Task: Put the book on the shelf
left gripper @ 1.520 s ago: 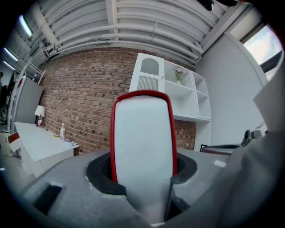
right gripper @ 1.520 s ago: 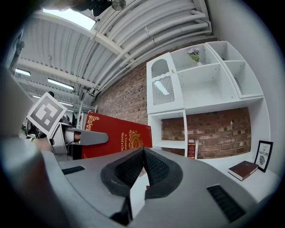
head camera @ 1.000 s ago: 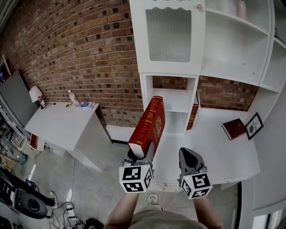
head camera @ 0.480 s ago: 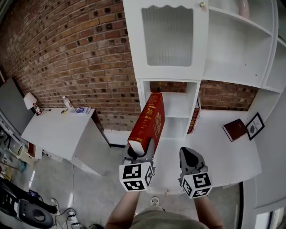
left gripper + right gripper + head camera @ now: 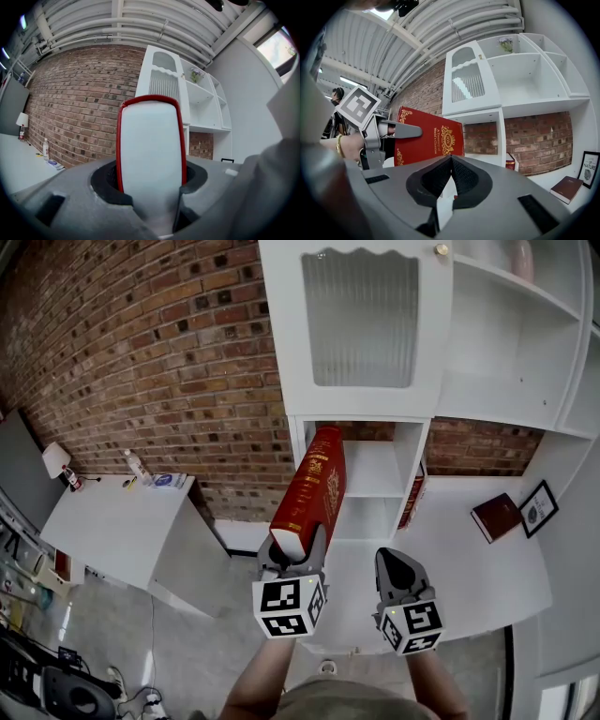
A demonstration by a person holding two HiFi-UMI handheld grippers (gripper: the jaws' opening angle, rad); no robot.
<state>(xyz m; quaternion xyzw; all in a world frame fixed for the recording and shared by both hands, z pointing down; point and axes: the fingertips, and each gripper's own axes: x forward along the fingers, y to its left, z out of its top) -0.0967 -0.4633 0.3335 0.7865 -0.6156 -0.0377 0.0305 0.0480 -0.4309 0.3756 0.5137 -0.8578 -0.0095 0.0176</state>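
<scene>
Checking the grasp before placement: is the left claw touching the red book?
Touching. In the left gripper view the red book stands between the pads of the left claw, and both pads press against its covers.

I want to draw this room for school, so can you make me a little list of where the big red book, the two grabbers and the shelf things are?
Book: big red book, tilted, not yet on the shelf
Left gripper: jaws closed on the book's near end
Right gripper: jaws together, holding nothing
Shelf: white shelf unit against a brick wall; open cubby just past the book
Other books: small red book standing beside the cubby's right wall; dark book lying flat
Extra: framed picture near the dark book
</scene>
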